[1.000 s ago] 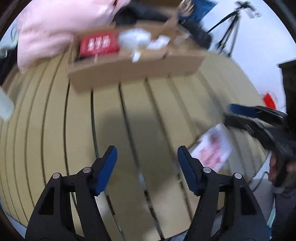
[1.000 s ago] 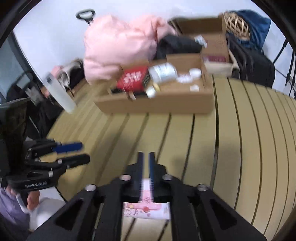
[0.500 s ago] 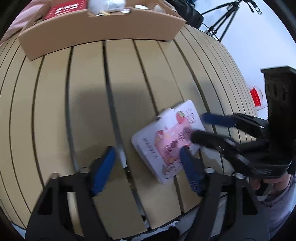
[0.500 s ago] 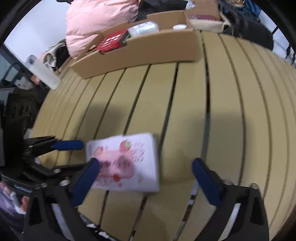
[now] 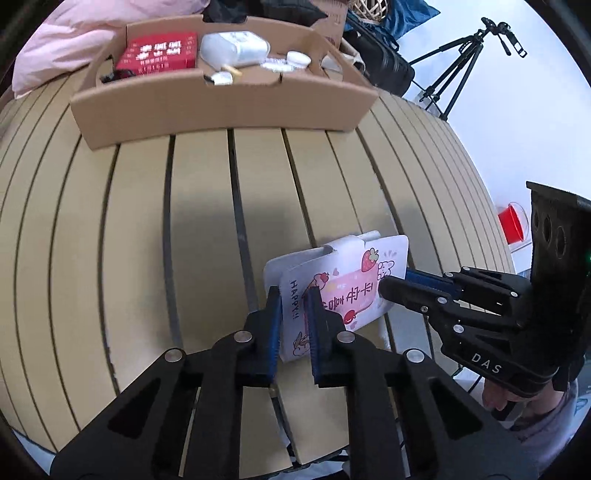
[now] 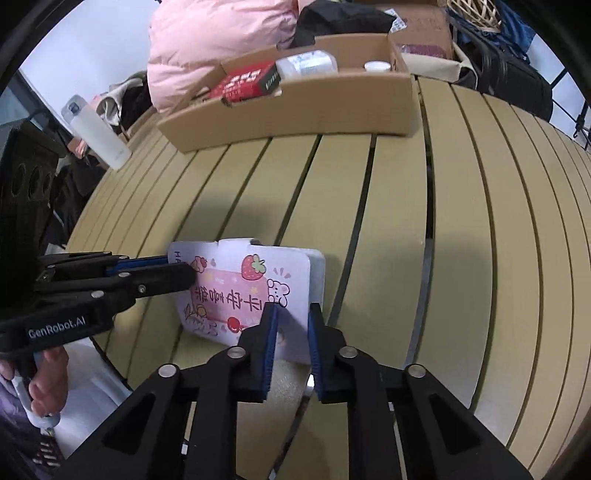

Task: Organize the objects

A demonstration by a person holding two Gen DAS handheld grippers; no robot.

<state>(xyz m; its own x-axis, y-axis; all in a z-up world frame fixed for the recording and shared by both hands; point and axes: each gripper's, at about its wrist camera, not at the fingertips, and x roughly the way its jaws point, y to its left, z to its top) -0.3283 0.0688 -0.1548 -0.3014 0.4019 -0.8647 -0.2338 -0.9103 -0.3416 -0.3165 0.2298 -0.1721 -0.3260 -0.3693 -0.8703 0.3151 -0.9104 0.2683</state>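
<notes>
Both grippers' fingers had just closed on strawberry card pack (image 5: 343, 284): left gripper (image 5: 293, 317) clamped one edge, right gripper (image 6: 291, 332) opposite edge, likely steadying for lift toward cardboard box (image 5: 221, 107) on desk (image 5: 147, 221)

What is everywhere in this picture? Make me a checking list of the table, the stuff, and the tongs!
Surface: slatted tan table, bare in the middle.
Job's things: pink strawberry card pack near the front edge; cardboard box at the back holds a red box, a white bottle and small white bits.
Clutter: pink jacket, black bags and a wicker ball behind the box; white flask at the side.
Tongs: left tongs shut on the pack's left end; right tongs shut on its right end. Both have just been closing.
Cables: nothing clearly seen.
Surroundings: white wall, black tripod, red tub.
</notes>
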